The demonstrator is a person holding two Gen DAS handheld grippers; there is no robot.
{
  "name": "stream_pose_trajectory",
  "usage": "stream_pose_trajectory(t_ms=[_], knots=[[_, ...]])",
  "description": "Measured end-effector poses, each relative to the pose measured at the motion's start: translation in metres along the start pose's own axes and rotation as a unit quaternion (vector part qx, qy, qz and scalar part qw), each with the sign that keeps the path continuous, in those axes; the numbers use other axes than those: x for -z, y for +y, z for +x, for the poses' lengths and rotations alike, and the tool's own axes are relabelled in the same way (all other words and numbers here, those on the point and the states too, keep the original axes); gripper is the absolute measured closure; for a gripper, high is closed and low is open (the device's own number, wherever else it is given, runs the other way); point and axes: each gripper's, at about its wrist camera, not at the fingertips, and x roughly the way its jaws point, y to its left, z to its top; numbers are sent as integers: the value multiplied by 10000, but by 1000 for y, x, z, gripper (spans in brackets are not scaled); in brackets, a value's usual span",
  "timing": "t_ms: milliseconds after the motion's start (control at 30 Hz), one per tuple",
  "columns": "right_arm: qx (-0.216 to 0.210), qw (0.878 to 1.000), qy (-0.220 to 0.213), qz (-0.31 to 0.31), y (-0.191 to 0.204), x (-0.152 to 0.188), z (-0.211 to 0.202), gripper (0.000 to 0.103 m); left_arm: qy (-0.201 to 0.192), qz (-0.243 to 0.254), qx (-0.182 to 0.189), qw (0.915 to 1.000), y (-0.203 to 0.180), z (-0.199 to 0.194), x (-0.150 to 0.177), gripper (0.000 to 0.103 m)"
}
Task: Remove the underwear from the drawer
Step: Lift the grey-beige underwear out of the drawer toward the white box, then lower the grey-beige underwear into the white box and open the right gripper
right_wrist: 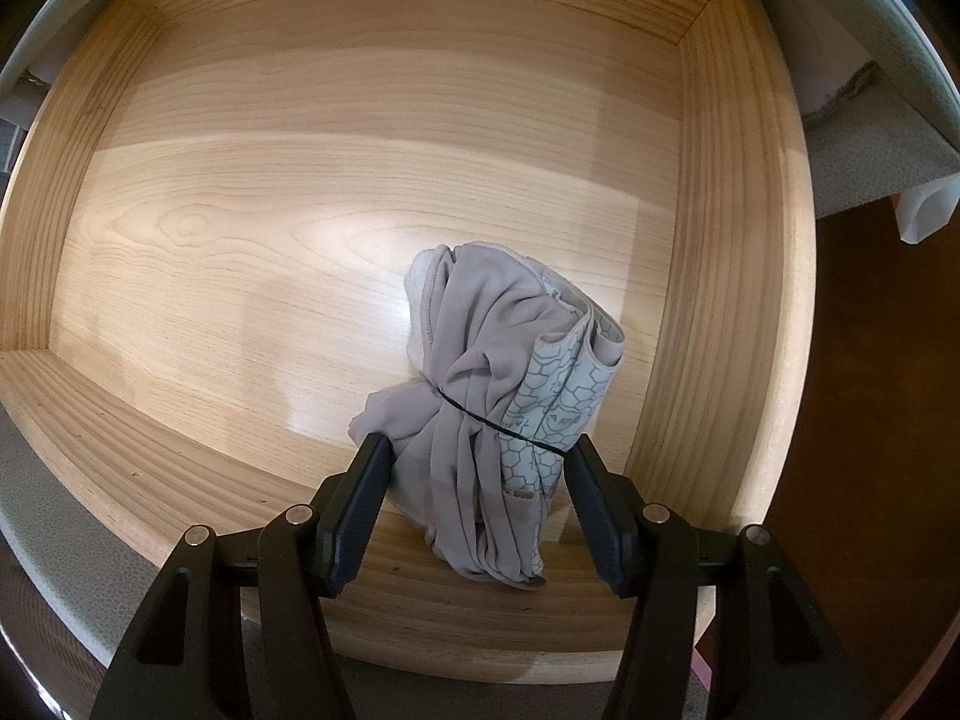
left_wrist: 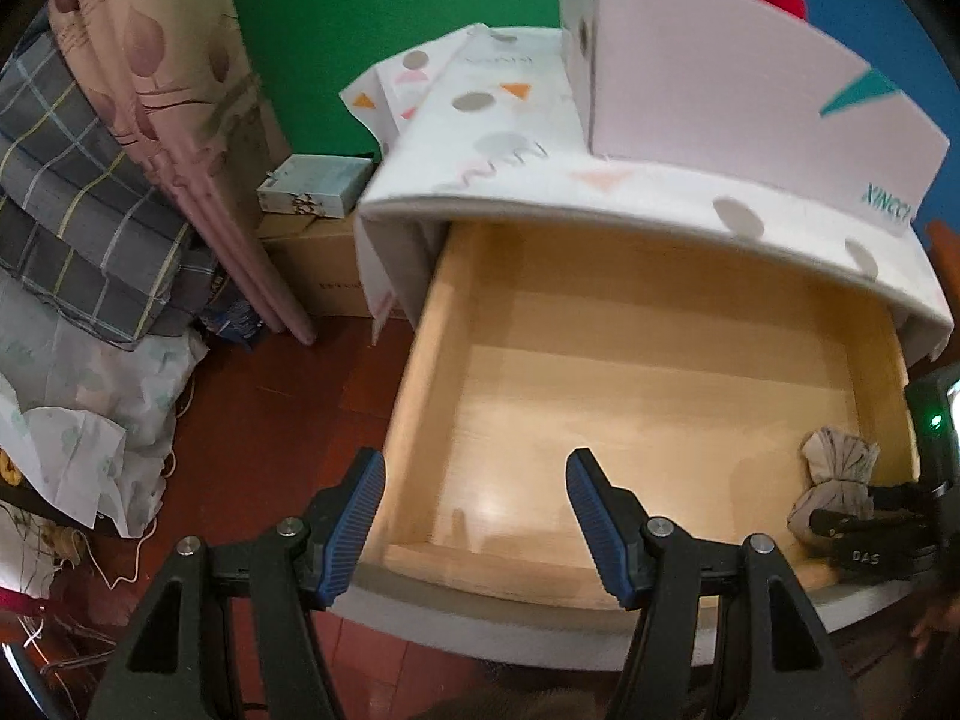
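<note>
A bundle of grey-beige underwear (right_wrist: 480, 396), tied with a thin black band, lies on the floor of the open wooden drawer (right_wrist: 300, 210) near its front right corner. My right gripper (right_wrist: 477, 468) is open, its two fingers on either side of the bundle's lower part, touching or nearly touching it. In the left wrist view the underwear (left_wrist: 837, 480) shows at the drawer's right, with the right gripper (left_wrist: 864, 519) reaching in on it. My left gripper (left_wrist: 477, 516) is open and empty above the front rim of the drawer (left_wrist: 600, 360).
The drawer belongs to a cabinet covered by a white patterned cloth (left_wrist: 510, 138), with a white box (left_wrist: 750, 90) on top. Folded bedding (left_wrist: 90, 180), cardboard boxes (left_wrist: 318, 228) and crumpled plastic (left_wrist: 78, 420) lie on the red floor (left_wrist: 270, 420) to the left.
</note>
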Motion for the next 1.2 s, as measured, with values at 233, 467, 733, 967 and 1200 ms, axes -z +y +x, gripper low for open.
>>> stream_pose_trajectory(t_ms=[233,467,733,967,1200], knots=[[8,9999,-98,26,-2,7,0,53,79,62,-19,9999,-7,16,12,39],[233,9983,-511,-171,0,16,-13,60,-169,216,-191,9994,-13,11,17,39],[181,9868,-1600,-156,-9,43,-54,62,-202,182,-204,9994,-12,11,17,39],[-175,9693,-2453,5,-26,81,-120,62,-220,24,-107,9997,-6,9,17,39],[-331,9470,-3194,78,-43,76,-207,62,-248,-13,-98,9996,-5,8,17,39]])
